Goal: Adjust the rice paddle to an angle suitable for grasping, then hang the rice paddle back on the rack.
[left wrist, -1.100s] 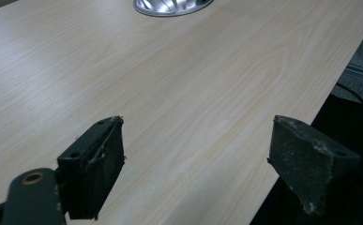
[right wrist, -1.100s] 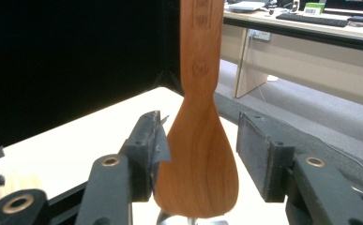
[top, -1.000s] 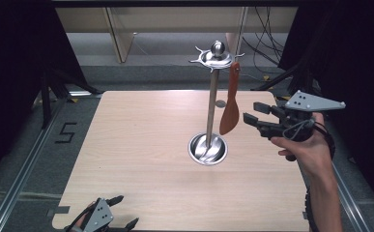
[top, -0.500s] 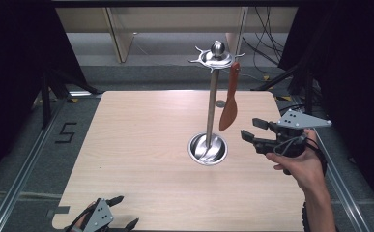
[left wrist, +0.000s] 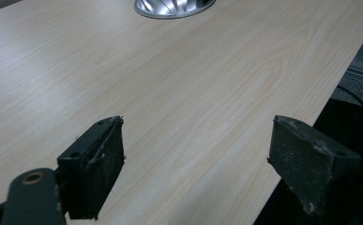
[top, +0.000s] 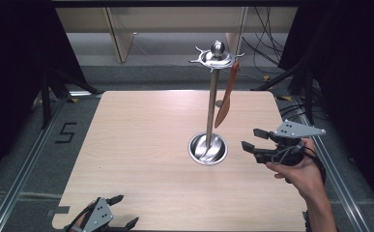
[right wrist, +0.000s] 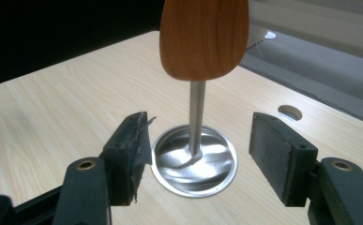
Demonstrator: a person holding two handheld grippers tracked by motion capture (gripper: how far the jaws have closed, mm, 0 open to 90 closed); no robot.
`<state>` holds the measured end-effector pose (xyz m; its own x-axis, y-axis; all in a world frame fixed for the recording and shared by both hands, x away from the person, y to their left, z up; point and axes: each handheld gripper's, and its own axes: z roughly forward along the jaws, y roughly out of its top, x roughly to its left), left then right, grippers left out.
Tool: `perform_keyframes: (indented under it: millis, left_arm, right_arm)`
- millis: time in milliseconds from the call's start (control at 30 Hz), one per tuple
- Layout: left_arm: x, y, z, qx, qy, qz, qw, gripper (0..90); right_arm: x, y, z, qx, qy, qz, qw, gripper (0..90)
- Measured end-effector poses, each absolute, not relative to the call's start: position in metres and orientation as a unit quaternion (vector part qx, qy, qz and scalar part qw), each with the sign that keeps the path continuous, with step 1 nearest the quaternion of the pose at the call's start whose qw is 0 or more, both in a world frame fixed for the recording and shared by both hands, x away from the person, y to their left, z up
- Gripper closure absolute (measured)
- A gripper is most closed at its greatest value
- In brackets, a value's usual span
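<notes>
Wooden table [top: 141, 145] bears a metal stand [top: 211, 111]; its spatula [top: 225, 96] is cropped in the right gripper view. Both grippers, left [top: 126, 212] and right [top: 250, 138], gape wide, empty.

I work in a test room, like a lab, not a home.

My light wooden table [top: 141, 159] stands alone on a grey floor, with metal rails [top: 22, 169] running along both sides. Black curtains [top: 10, 58] hang dark on the left and right. A bunch of black cables [top: 266, 41] lies on the floor behind the table, near some pale wooden boards [top: 122, 34]. A number 5 [top: 64, 132] is marked on the floor beside the table. On my table stands a shiny metal stand [top: 211, 111].
</notes>
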<state>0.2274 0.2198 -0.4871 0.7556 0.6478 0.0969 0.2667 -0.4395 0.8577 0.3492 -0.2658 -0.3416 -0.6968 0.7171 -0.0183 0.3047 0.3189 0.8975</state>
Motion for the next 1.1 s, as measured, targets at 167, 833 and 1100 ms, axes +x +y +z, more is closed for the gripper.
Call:
perform_keyframes:
  millis: [167,833,1100]
  left_arm:
    - [0.229,0.219,-0.487,0.822,0.281,0.21,0.449,17.7]
    - [0.228,0.221,-0.488,0.821,0.287,0.205,0.449,17.8]
    - [0.227,0.224,-0.486,0.823,0.273,0.221,0.447,17.7]
  right_arm:
    - [0.349,-0.268,-0.351,0.336,0.787,0.477,0.203,38.6]
    - [0.352,-0.275,-0.381,0.359,0.806,0.44,0.17,37.7]
    - [0.353,-0.27,-0.395,0.353,0.815,0.428,0.169,37.1]
